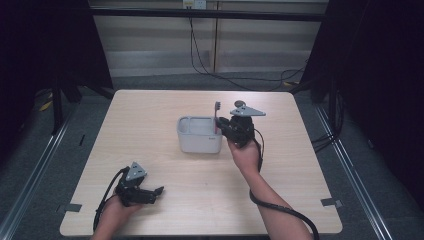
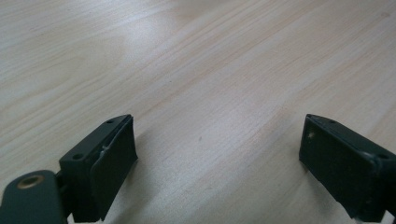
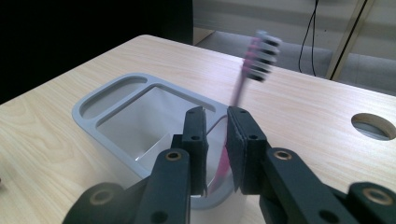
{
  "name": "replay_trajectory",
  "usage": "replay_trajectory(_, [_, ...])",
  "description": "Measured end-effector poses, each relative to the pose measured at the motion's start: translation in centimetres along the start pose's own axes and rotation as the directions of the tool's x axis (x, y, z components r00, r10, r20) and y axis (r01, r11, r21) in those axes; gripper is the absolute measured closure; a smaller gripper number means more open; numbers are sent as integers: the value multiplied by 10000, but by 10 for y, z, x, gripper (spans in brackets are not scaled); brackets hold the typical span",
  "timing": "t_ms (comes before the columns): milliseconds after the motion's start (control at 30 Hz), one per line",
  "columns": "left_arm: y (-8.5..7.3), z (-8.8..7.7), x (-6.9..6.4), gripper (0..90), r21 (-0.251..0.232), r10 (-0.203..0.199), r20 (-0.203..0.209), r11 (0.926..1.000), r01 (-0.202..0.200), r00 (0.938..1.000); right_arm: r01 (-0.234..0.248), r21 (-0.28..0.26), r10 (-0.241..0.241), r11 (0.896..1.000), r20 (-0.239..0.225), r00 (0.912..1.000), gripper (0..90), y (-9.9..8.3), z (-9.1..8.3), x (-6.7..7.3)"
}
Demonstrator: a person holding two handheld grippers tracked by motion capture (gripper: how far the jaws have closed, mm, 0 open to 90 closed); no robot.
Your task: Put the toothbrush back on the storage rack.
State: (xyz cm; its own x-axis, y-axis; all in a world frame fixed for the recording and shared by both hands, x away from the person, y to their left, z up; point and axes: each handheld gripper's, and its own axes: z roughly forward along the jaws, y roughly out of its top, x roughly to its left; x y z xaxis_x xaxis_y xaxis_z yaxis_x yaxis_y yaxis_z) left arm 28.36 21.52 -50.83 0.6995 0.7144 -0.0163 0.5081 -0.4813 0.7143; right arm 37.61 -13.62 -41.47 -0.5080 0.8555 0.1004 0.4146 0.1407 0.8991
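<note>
A pink toothbrush with grey-and-pink bristles stands head up in the right end of a grey two-compartment holder at the table's middle. My right gripper reaches over that end from the right. In the right gripper view the toothbrush looks blurred, and its handle runs down between my right gripper's jaws into the holder. A narrow gap shows between the jaws, and the pads do not clamp the handle. My left gripper rests near the table's front left, its jaws wide open over bare wood.
A round cable hole sits in the tabletop just behind my right gripper. Black cables run across the floor beyond the table's far edge. Dark curtains stand at both sides.
</note>
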Motion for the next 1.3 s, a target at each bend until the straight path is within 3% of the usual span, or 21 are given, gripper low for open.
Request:
replay_trajectory(267, [0,0,0,105,8,25,-26,10000,-25,10000,-197,-193,200,9996,161,9997,457,0,-4,-3])
replay_trajectory(433, [0,0,0,105,-2,-5,7,10000,5,10000,-335,-173,335,9993,2,9994,351,0,-7,-8])
replay_trajectory(800, [0,0,0,104,30,32,0,10000,-32,10000,-199,154,202,9997,-215,9996,292,-3,-14,-11])
replay_trajectory(1300, [0,0,0,104,8,26,-29,10000,-26,10000,16,220,-5,9998,-468,9989,278,-3,-24,-9])
